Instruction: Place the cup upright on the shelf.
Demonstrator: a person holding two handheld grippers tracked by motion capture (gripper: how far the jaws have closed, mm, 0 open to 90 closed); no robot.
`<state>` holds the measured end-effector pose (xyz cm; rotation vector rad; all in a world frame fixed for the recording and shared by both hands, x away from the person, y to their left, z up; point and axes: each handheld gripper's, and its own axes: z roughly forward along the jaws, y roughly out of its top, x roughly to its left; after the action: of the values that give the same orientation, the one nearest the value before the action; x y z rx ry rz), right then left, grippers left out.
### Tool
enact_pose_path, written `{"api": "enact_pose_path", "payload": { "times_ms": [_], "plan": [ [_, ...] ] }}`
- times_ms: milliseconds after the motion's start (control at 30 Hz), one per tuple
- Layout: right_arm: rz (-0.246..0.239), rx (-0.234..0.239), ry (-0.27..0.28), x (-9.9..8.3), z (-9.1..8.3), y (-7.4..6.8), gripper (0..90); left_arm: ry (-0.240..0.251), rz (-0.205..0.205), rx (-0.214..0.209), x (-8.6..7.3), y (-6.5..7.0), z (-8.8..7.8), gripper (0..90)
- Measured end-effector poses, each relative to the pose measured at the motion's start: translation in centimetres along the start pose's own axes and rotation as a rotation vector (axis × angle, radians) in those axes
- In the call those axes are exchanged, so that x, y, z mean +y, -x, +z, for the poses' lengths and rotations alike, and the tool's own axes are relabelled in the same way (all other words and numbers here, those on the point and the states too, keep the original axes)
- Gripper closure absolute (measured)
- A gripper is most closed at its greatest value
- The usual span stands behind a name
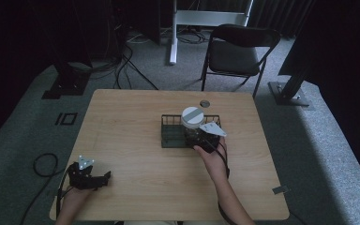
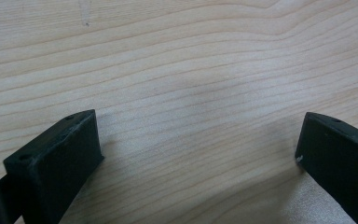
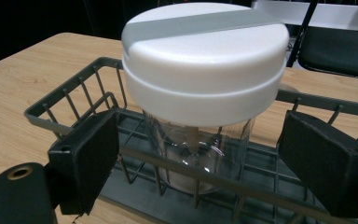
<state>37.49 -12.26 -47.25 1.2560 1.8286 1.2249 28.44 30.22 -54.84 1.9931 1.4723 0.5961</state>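
a clear jar (image 3: pixel 198 154) with a white lid (image 3: pixel 205 56) crossed by a grey stripe stands upright in the right part of a dark wire basket (image 3: pixel 70 100) on the wooden table (image 1: pixel 131 136). the right gripper (image 3: pixel 198 156) sits at the basket's near rail, its jaws spread wide on either side of the jar, not touching it. the left gripper (image 2: pixel 198 149) rests well apart at the table's near left corner, jaws wide open over bare wood, holding nothing.
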Motion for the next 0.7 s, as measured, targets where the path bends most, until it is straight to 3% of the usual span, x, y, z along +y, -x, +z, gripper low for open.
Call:
{"api": "enact_pose_path", "payload": {
  "times_ms": [333, 700],
  "plan": [
    [-0.028, 0.004, 0.000, -0.7, -1.4, 0.2, 12.9, 0.000, 0.000, 0.000, 0.0, 0.0, 0.0, 0.2],
    [-0.012, 0.015, -0.003, -2.1, -3.1, 1.2, 12.8, 0.000, 0.000, 0.000, 0.0, 0.0, 0.0, 0.2]
  ]
}}
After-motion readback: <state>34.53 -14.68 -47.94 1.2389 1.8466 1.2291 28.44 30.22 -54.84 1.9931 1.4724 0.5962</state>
